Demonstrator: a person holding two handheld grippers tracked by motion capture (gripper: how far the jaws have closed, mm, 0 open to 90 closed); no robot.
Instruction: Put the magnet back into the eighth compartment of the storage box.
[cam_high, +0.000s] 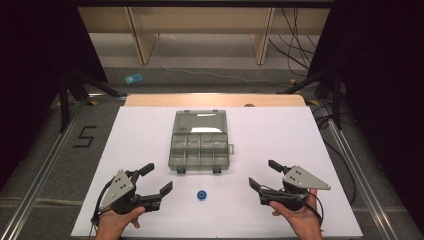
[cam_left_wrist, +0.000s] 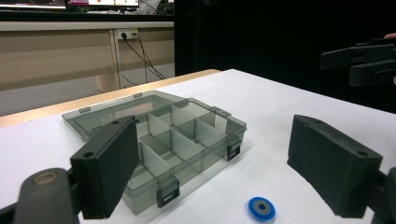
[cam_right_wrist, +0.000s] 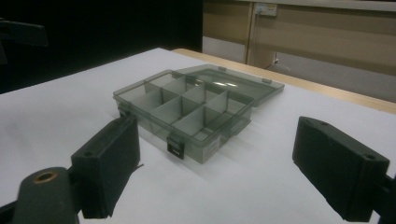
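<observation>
High view: the small blue ring (cam_high: 202, 195) lies low in the middle, nearer the left tongs (cam_high: 157, 179); right tongs (cam_high: 262, 174) farther; both pairs stand apart, empty.

One smoky grey, see-through plastic compartment box (cam_high: 200, 147) lies open on the counter (cam_high: 300, 135), its one hinged lid (cam_high: 201, 121) folded flat behind it. The tray is split into eight compartments, two rows of four. Two dark latches (cam_high: 180, 170) hang on its near edge. One small blue round disc with a grey centre (cam_high: 201, 195) lies in front. Two hand-held grippers, one left hand-held gripper (cam_high: 159, 179) and one right hand-held gripper (cam_high: 264, 174), each have two black jaws.
</observation>
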